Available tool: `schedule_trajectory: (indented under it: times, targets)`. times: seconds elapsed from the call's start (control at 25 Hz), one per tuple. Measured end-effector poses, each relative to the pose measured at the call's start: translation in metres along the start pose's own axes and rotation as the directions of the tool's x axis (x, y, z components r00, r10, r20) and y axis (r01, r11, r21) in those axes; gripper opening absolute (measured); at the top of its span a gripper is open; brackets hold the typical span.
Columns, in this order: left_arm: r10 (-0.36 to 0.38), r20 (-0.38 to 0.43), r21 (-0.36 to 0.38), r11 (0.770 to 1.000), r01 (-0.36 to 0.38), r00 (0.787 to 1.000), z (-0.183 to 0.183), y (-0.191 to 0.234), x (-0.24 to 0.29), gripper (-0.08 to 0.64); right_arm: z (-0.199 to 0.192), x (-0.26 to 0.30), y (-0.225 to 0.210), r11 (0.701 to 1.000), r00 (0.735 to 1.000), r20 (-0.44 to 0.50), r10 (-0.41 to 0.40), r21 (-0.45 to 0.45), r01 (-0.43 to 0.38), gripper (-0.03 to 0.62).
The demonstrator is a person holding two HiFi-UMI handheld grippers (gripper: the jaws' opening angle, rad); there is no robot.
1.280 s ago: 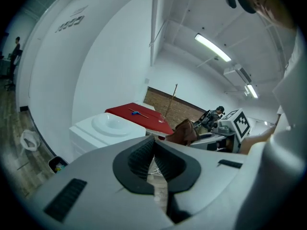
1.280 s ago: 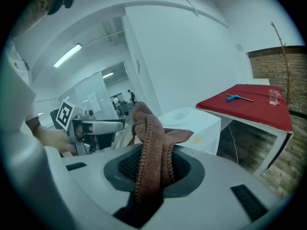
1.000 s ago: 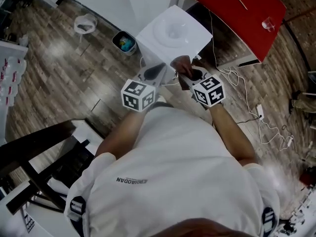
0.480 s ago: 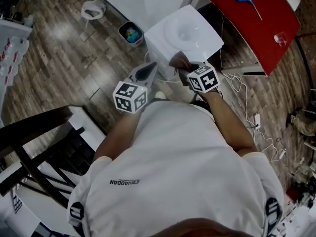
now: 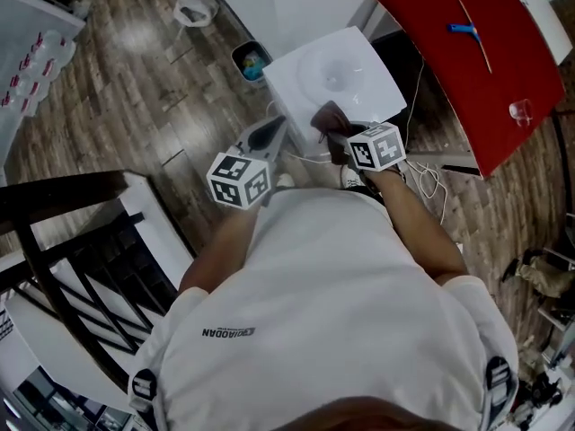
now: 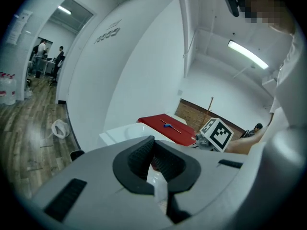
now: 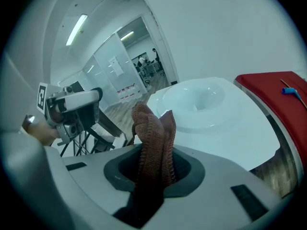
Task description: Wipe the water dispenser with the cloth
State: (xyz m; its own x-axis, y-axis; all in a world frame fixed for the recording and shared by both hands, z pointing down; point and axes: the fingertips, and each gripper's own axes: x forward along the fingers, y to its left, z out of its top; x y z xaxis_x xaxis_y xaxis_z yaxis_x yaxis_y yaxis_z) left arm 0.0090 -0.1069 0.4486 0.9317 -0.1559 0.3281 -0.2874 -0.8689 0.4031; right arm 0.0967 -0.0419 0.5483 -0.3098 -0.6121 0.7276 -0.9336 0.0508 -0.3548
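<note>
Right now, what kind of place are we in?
Probably an office: a white water dispenser beside a red table, glass-walled rooms down the hall, and long ceiling lights.

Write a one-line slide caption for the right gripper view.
Right gripper clamps a bunched brown cloth in front of the white water dispenser, red table beyond.

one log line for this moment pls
left gripper: shut, empty | right gripper: shut on cloth | cloth: at near edge of dispenser, contact unclear
</note>
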Motion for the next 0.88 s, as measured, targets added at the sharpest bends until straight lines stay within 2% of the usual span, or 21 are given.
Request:
schedule_trajectory:
  times: [0.16, 0.28, 0.44, 0.6, 0.88]
  targets:
    - [0.062, 0.009, -0.037, 0.997, -0.061, 0.998, -0.007, -0.013, 0.010, -0.003, 0.000, -0.013, -0.028, 1.000, 1.000, 0.002, 0.003, 0.018, -0.003, 0.086]
    - [0.107, 0.032, -0.067, 0.992, -0.104, 0.994, -0.003, -0.021, 0.021, -0.003, 0.002, -0.021, -0.048, 0.999, 0.999, -0.004, 0.035, 0.020, -0.035, 0.086]
    - [0.161, 0.059, -0.061, 0.986, -0.158, 0.985, 0.005, -0.035, 0.033, -0.003, 0.008, -0.029, -0.067, 0.997, 0.997, -0.006, 0.077, 0.007, -0.077, 0.086]
    - [0.219, 0.074, -0.078, 0.974, -0.214, 0.973, 0.000, -0.047, 0.041, -0.003, 0.012, -0.039, -0.093, 0.997, 0.997, 0.001, 0.072, -0.005, -0.072, 0.086]
    - [0.284, 0.102, -0.099, 0.957, -0.274, 0.954, 0.002, -0.075, 0.054, -0.003, 0.014, -0.062, -0.155, 0.995, 0.997, 0.031, 0.064, 0.075, -0.067, 0.086]
